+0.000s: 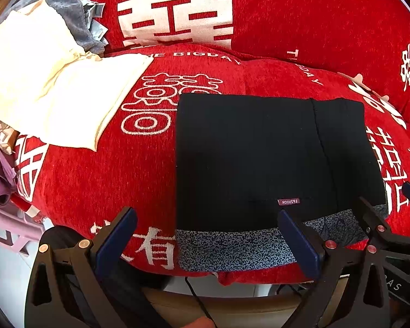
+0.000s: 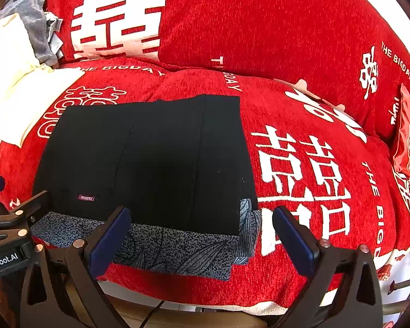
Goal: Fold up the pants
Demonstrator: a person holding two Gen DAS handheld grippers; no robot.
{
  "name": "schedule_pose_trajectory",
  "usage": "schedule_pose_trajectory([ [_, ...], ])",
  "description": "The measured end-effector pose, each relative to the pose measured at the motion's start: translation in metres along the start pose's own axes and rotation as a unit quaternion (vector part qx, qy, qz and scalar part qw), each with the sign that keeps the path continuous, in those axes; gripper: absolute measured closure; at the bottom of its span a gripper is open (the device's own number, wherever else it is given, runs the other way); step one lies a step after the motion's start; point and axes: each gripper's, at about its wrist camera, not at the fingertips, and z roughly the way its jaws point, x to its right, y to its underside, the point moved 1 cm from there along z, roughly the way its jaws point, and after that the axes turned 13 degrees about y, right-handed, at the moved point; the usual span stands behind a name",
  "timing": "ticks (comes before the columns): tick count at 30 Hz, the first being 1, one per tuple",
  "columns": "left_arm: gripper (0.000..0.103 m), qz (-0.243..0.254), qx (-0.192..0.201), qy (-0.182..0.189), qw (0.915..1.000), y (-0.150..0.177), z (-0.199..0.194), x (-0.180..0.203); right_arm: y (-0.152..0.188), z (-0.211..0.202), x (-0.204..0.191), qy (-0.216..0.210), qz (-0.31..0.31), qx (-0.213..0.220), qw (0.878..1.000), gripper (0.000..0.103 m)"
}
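Note:
Black pants (image 1: 259,158) lie folded into a flat rectangle on the red sofa seat (image 1: 109,186), with a small "FASHION" label (image 1: 289,201) near the front edge. They rest on a folded blue-grey speckled garment (image 1: 232,248) that sticks out at the front. My left gripper (image 1: 207,243) is open and empty at the front left corner of the stack. My right gripper (image 2: 202,242) is open and empty at the front right corner (image 2: 240,218) of the pants (image 2: 150,164). Each gripper shows at the edge of the other's view.
A cream folded cloth (image 1: 54,87) and a grey cloth (image 1: 65,8) lie at the sofa's left. Red back cushions (image 1: 314,27) stand behind. A red packet (image 2: 408,142) lies at the right. A purple stool (image 1: 8,224) stands lower left. A black cable (image 1: 196,298) hangs below the seat edge.

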Motion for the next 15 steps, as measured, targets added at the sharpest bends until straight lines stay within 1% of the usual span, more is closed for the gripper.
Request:
schedule_pose_trajectory([
  [15, 0.0, -0.003, -0.006, 0.01, 0.9999, 0.0005, 0.003, -0.002, 0.0001, 0.0002, 0.001, 0.0, -0.001, 0.001, 1.0, 0.0],
])
